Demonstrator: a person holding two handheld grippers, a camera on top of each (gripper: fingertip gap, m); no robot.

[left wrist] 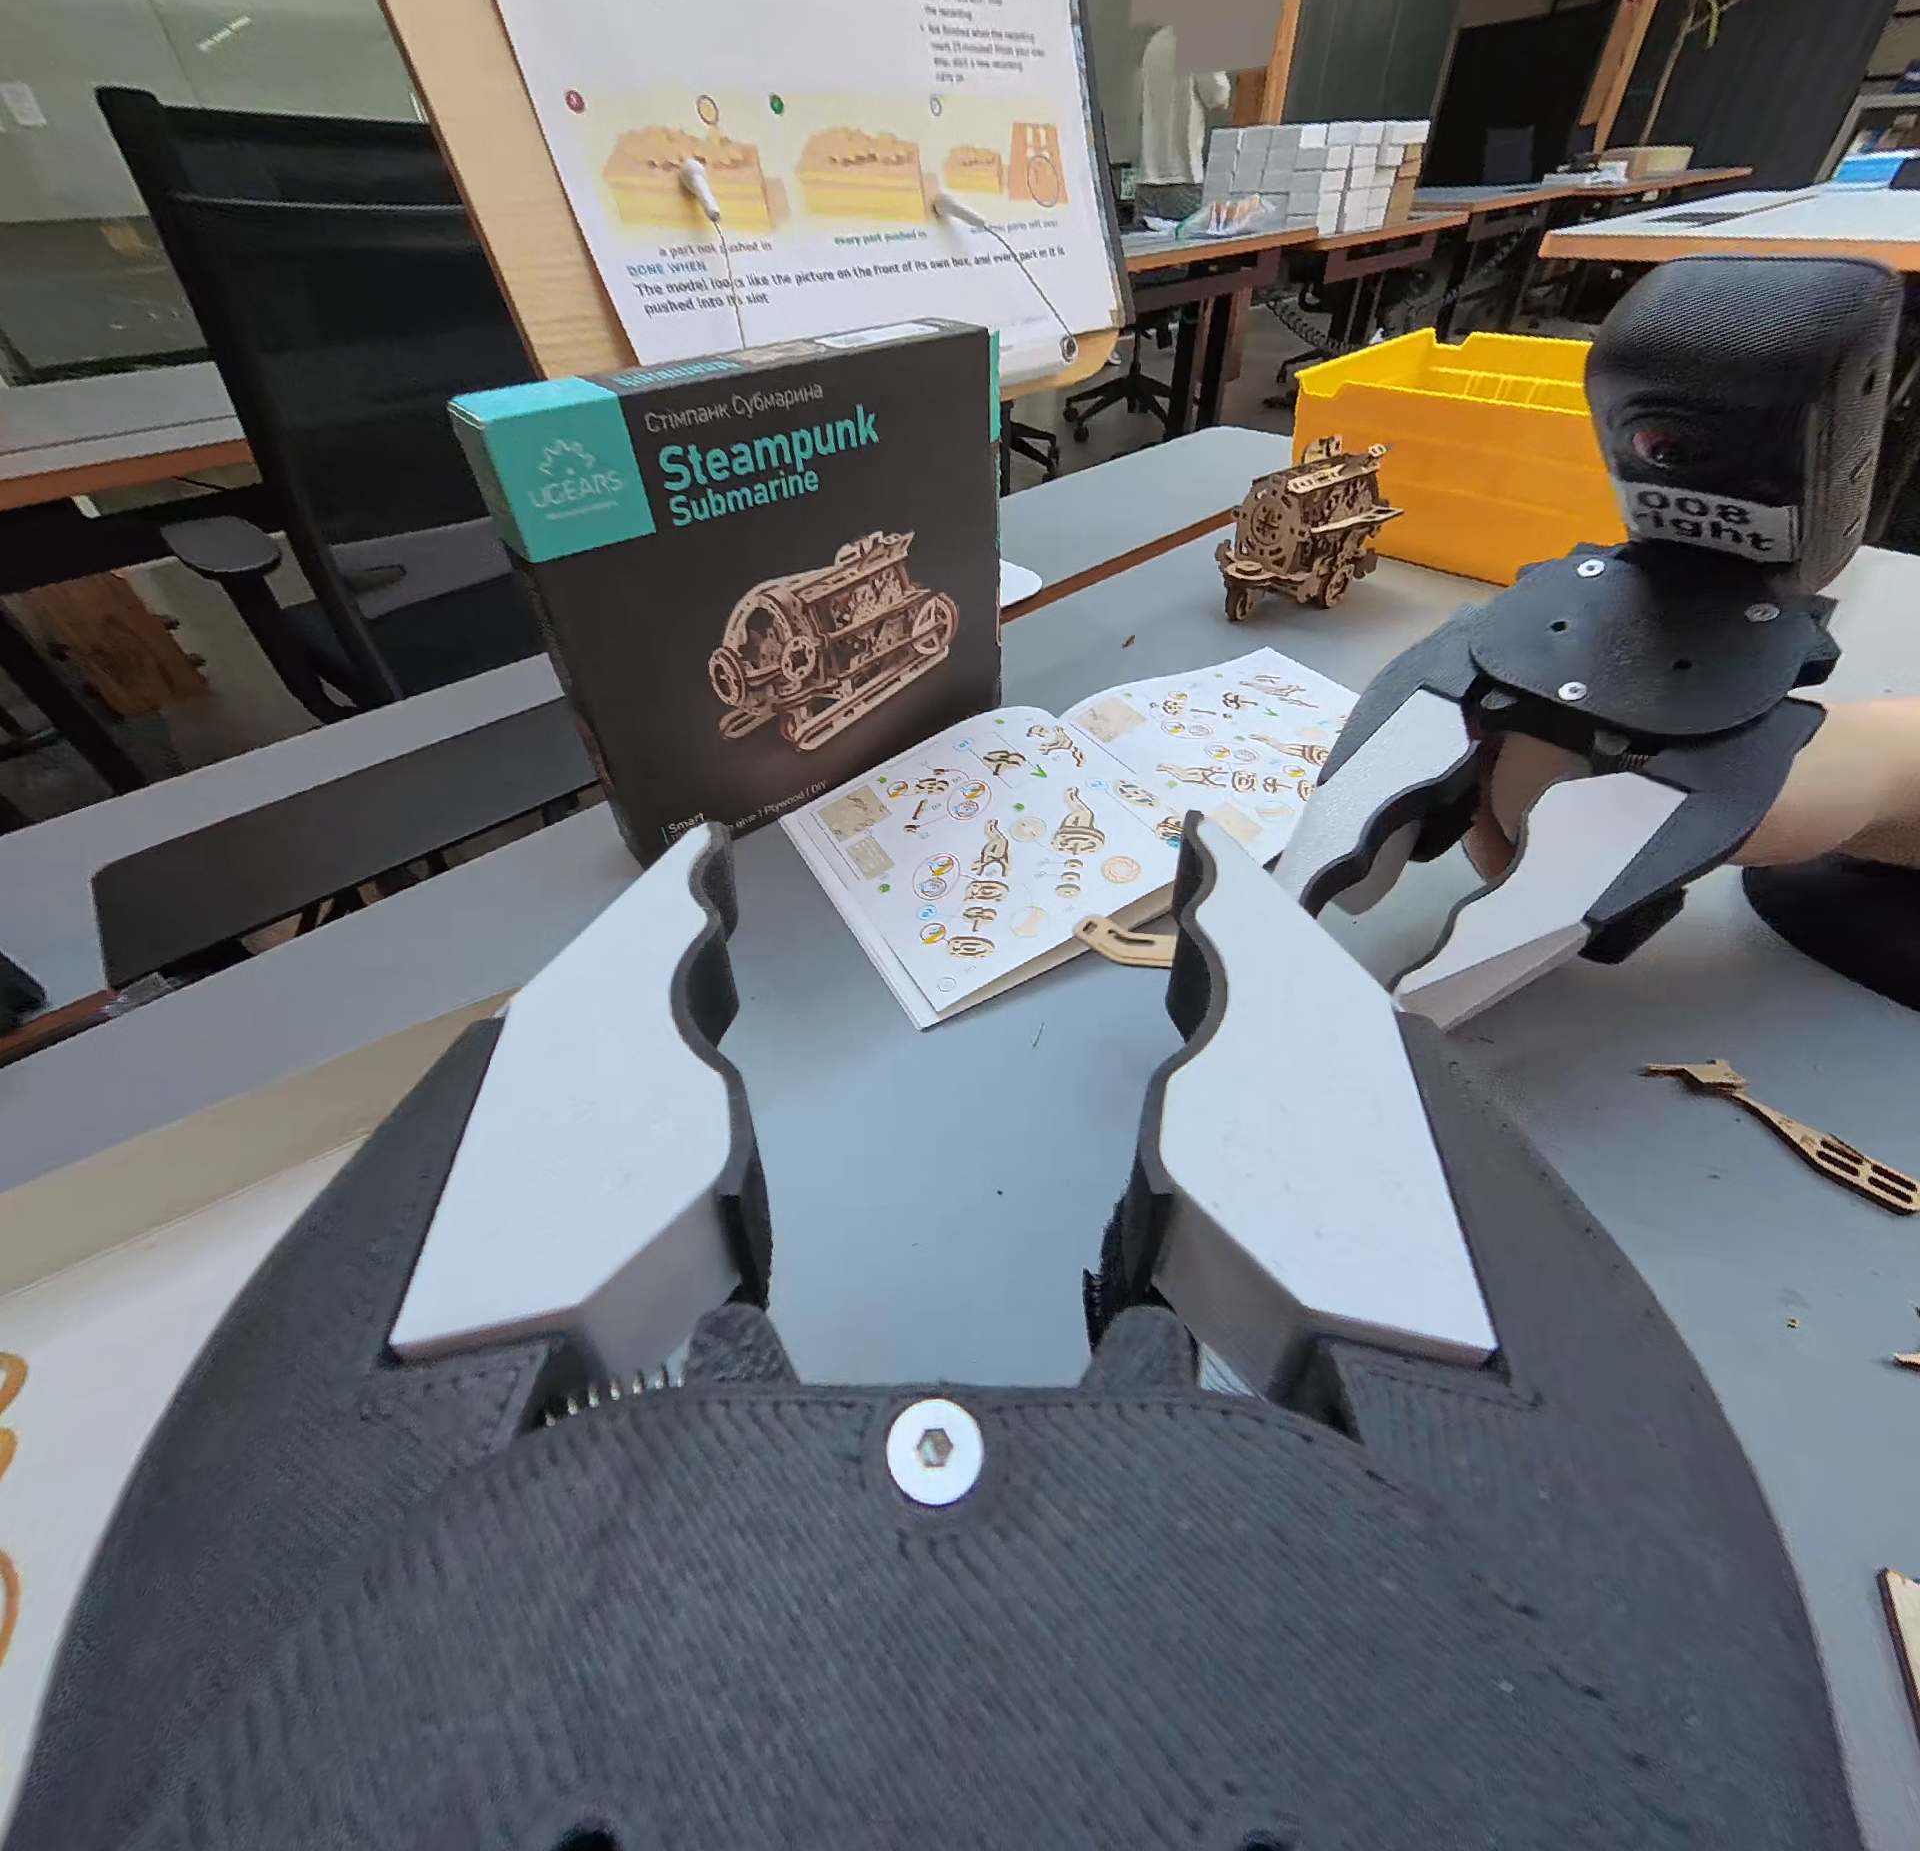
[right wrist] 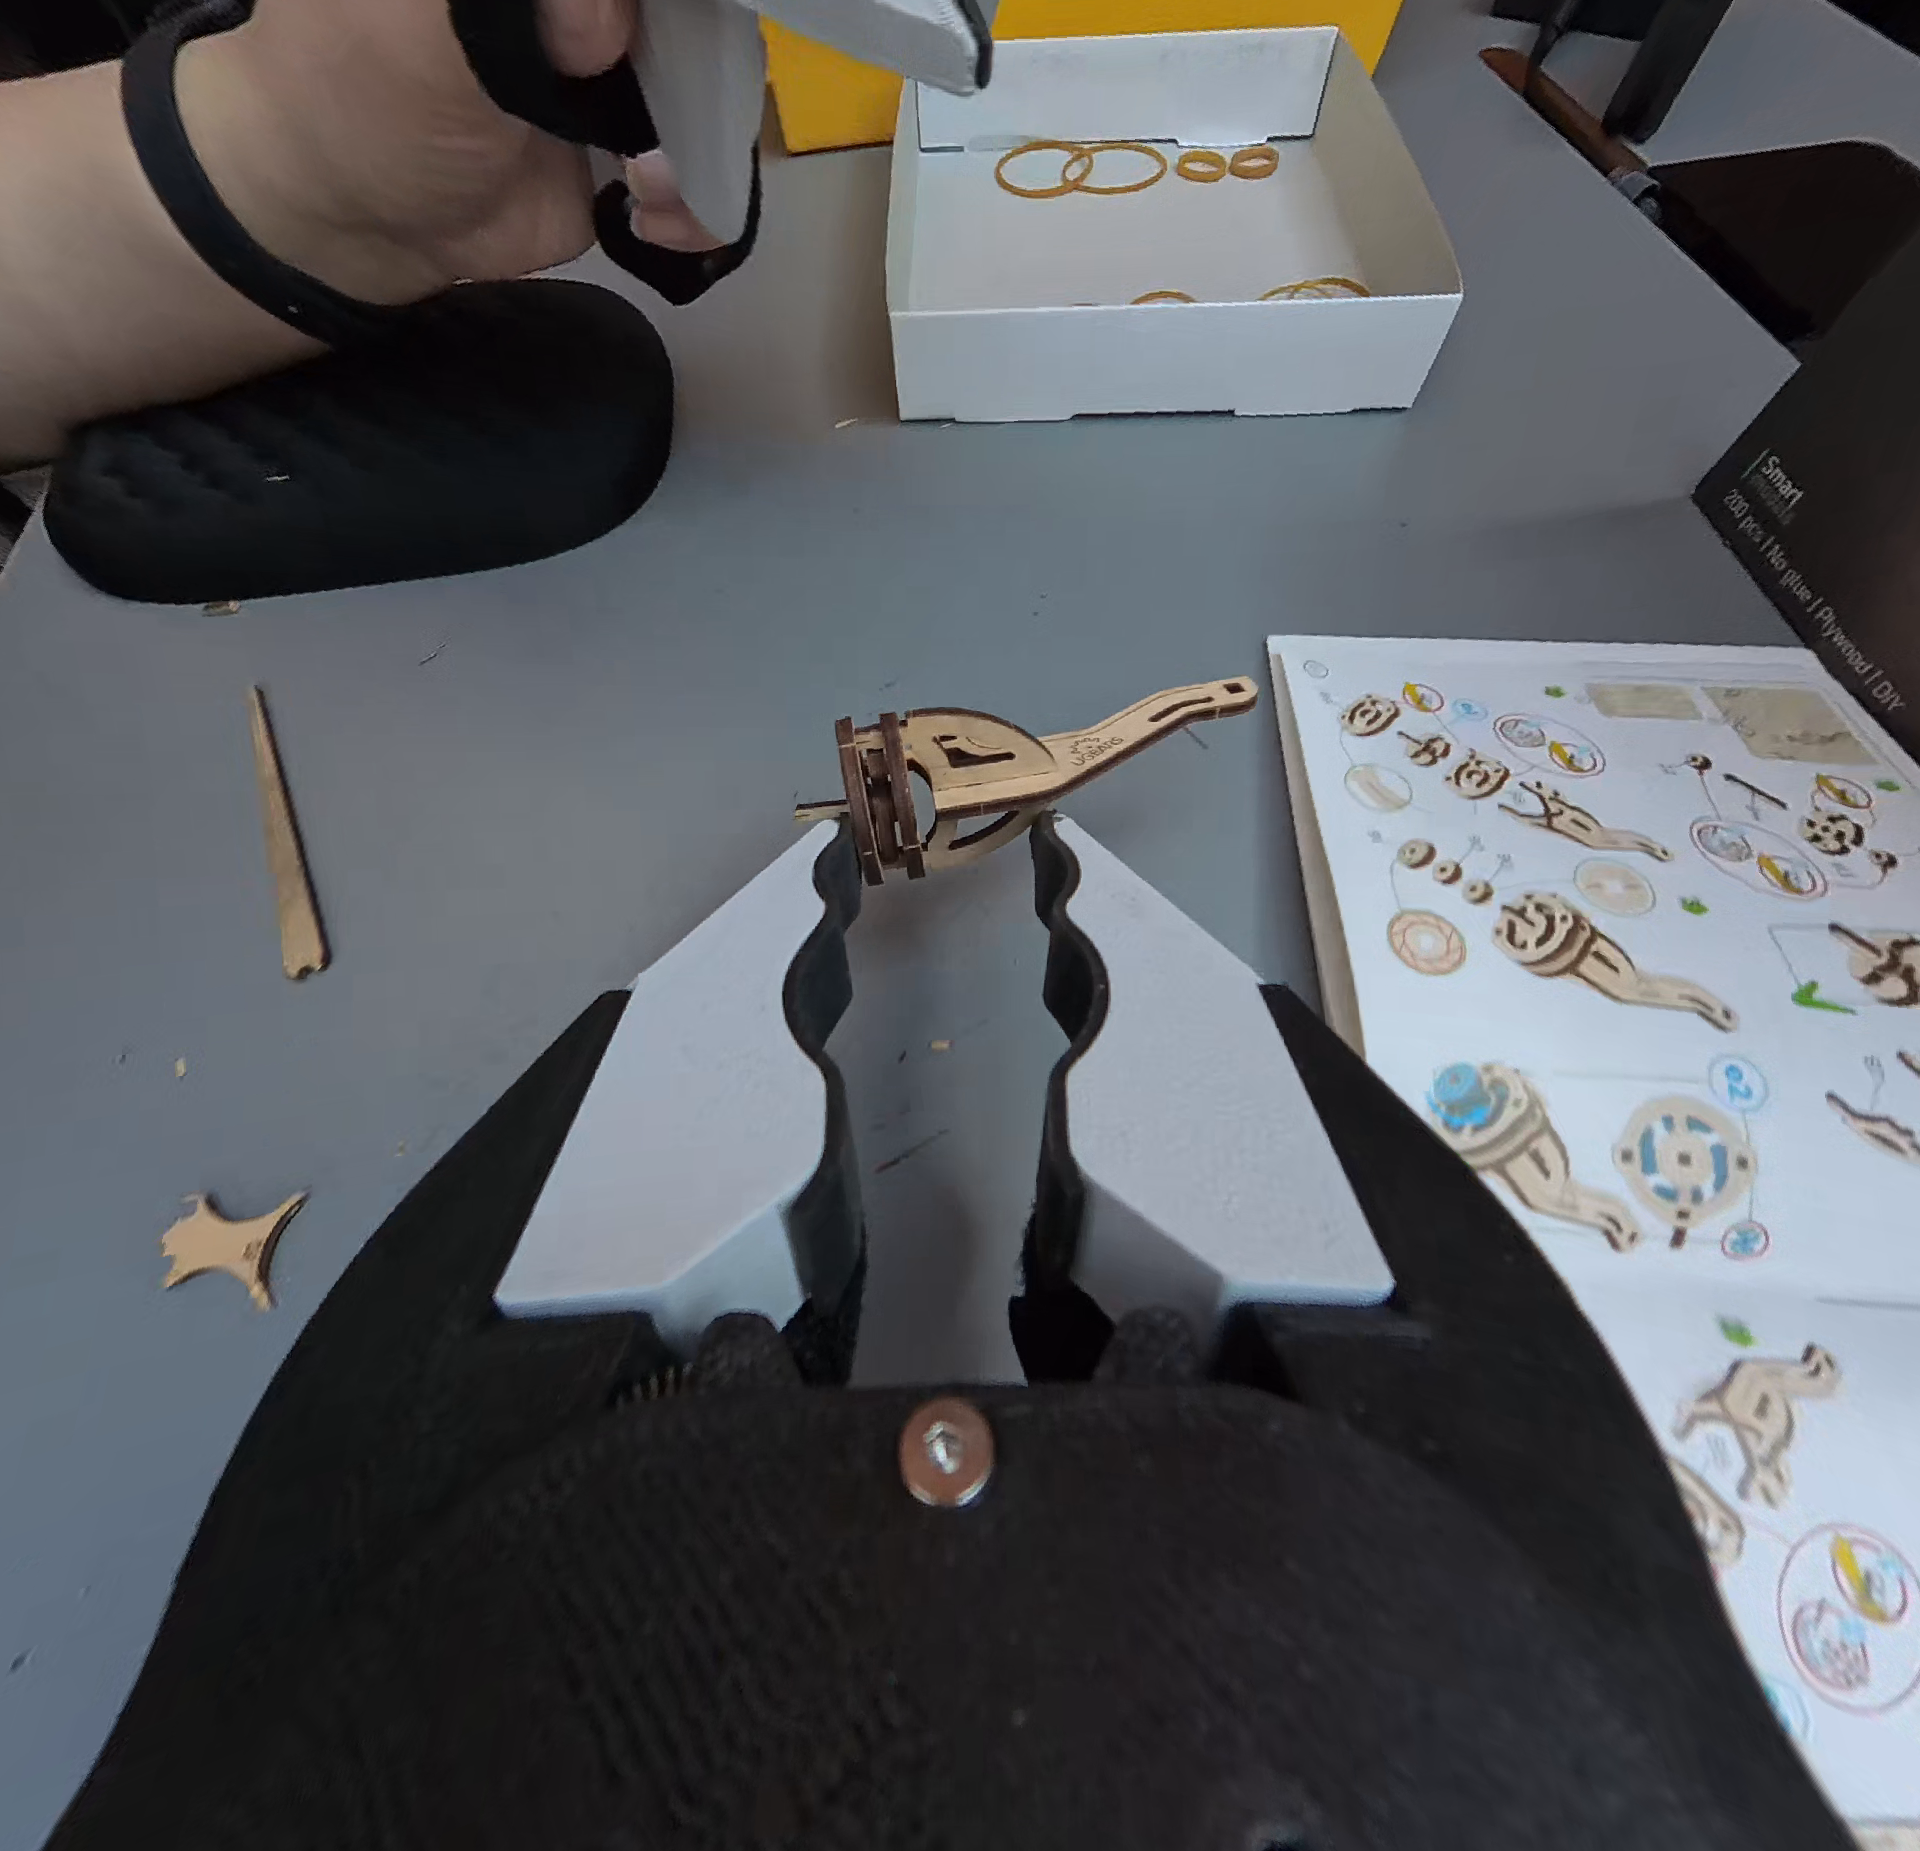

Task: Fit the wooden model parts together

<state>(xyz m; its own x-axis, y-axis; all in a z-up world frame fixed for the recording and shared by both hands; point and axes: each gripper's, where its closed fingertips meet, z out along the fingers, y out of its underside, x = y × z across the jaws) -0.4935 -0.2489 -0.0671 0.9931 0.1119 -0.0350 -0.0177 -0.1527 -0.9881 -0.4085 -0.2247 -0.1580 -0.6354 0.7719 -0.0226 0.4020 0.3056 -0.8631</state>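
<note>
Plywood sub-assembly, at the centre of the right wrist frame, sits between the parted tips of the right gripper (not yet clamped). Close squarely across its discs, avoiding the thin arm. The left gripper hangs apart, empty.

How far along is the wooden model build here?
Done: a small sub-assembly of slotted discs on a lever piece. In hand: nothing; right tongs are open around it, left tongs open, empty. Left: loose pieces lie unfitted on the table.
</note>
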